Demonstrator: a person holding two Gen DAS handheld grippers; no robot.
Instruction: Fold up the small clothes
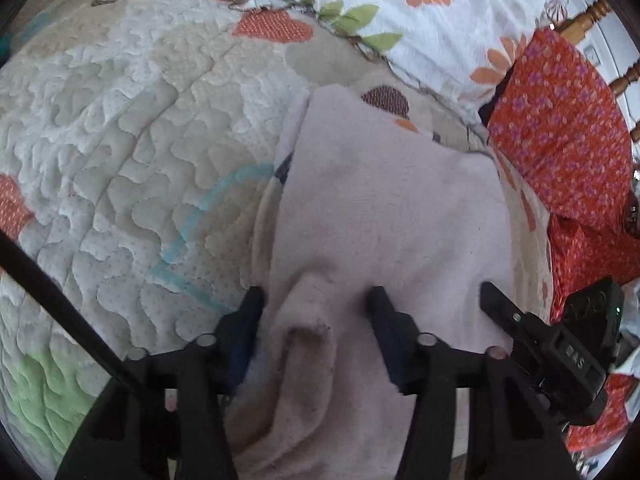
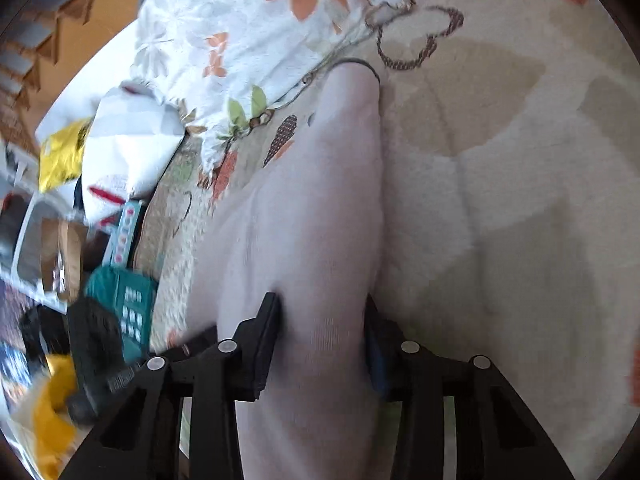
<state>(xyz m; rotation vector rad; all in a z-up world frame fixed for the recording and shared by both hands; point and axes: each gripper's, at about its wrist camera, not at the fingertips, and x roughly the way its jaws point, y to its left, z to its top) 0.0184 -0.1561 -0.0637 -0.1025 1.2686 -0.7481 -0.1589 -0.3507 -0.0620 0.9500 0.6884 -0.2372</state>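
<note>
- The left gripper (image 1: 316,300) straddles a ridge of the pale pink garment (image 1: 384,216) on the quilted bedspread (image 1: 120,152), jaws half-wide; contact is unclear.
- The right gripper (image 2: 320,312) pinches a bunched fold.
- Folding looks under way, unfinished.
- Only the right wrist view shows floor clutter (image 2: 120,292).

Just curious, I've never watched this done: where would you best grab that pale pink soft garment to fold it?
Probably at the pale pink soft garment's near edge, coming from above and the near side: it lies mostly flat on the quilted bedspread, and its bunched near hem gives something to pinch.
</note>
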